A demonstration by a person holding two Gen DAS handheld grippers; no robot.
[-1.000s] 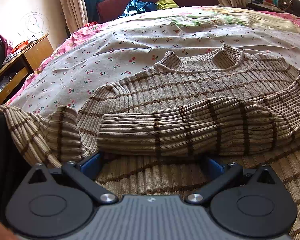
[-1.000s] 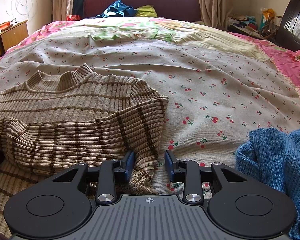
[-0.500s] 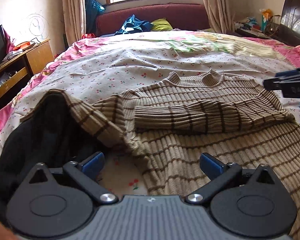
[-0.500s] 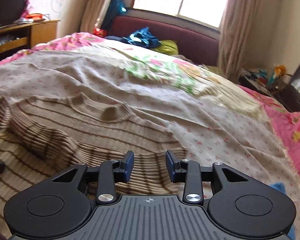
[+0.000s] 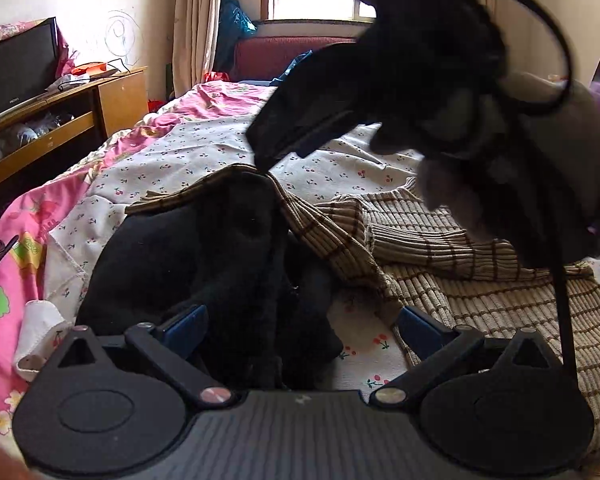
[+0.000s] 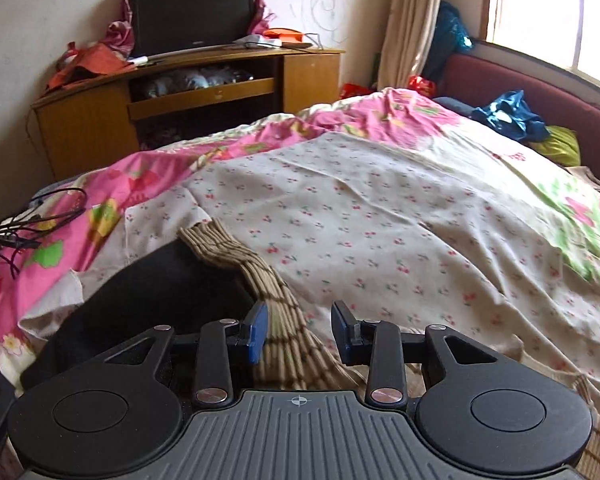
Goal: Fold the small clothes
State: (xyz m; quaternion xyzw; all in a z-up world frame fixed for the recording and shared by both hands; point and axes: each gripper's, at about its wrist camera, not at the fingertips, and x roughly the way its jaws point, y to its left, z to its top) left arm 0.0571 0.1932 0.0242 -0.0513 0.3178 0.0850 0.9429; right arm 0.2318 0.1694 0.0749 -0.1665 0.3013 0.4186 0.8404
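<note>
The bed carries a striped sweater beside a black garment. Both the left gripper and right gripper have their fingers apart, gripping nothing. Risk: a closing pinch catches both garments, or the folded sleeve slips.

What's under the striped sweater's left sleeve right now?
A black garment lies under the lifted end of the striped sweater, its cuff draped over the black fabric's top. Beneath both is the cherry-print sheet. How far the black garment runs under the sweater is covered.

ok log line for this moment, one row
task: fold sweater | sleeve: lifted, unfolded | left gripper: open | right gripper: open over sleeve | bed sheet
</note>
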